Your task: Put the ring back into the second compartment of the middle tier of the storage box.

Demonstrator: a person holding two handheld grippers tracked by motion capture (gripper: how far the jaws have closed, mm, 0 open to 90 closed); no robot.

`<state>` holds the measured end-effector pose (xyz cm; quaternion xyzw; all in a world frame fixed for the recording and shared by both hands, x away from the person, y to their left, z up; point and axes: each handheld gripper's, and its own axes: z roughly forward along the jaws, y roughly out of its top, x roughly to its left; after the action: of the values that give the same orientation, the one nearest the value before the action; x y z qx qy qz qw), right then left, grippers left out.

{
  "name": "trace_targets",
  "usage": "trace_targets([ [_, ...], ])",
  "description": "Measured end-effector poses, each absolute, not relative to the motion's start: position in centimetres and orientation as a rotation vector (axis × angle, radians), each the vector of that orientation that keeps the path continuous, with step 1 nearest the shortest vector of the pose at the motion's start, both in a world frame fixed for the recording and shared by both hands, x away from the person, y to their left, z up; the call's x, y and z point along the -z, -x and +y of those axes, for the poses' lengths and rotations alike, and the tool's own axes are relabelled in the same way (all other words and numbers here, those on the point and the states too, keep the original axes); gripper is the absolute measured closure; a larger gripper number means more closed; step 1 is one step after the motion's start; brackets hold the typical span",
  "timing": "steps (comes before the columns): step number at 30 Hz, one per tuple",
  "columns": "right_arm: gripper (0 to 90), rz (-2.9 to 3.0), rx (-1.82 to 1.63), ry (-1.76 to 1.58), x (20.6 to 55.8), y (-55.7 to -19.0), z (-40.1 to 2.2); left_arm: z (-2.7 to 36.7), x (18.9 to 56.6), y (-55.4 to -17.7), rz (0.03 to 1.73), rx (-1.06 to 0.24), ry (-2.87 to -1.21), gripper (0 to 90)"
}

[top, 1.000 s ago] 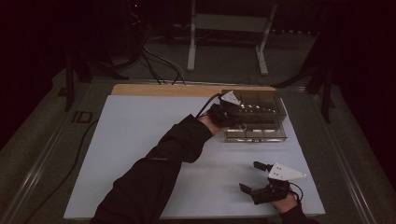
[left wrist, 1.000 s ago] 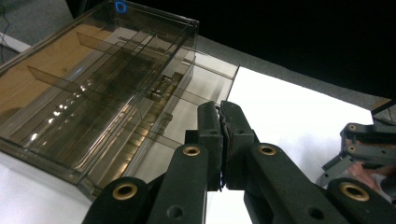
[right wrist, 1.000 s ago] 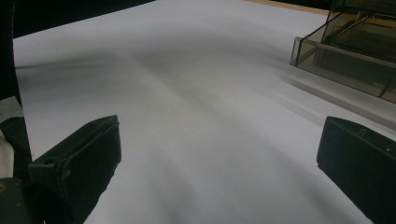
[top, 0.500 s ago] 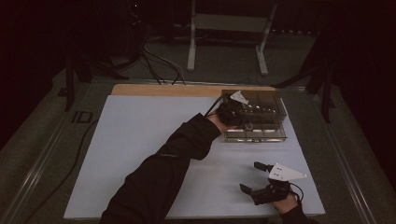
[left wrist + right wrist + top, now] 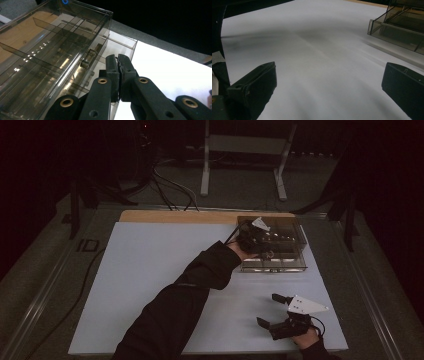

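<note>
Left tool [image 5: 261,251] together, empty, at the smoky clear plastic compartment box [image 5: 290,251] on the bench's far right; right tool [image 5: 274,310] apart, idle; next, probably pushing its drawer.

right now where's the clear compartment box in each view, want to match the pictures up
High view: the clear compartment box sits at the far right of the white mat, under the left gripper.
Left gripper view: it fills the left half, beside the shut jaws.
Right gripper view: its corner shows at top right.
Shared landmark: the white mat.
</note>
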<state>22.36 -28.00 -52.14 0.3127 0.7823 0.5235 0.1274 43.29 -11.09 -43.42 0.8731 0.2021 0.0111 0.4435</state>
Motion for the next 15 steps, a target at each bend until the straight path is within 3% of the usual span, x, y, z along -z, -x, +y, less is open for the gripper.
trace_targets([
  [10, 0.0, 2.281, -1.527, -0.912, 52.1, -22.3, -28.0, -12.3, 43.4, -43.9, 0.502, -0.037, -2.107, 86.9],
  [15, 0.0, 2.279, -1.529, -0.912, 52.2, -22.3, -28.1, -12.4, 42.9, -43.4, 0.485, -0.019, -2.097, 53.5],
])
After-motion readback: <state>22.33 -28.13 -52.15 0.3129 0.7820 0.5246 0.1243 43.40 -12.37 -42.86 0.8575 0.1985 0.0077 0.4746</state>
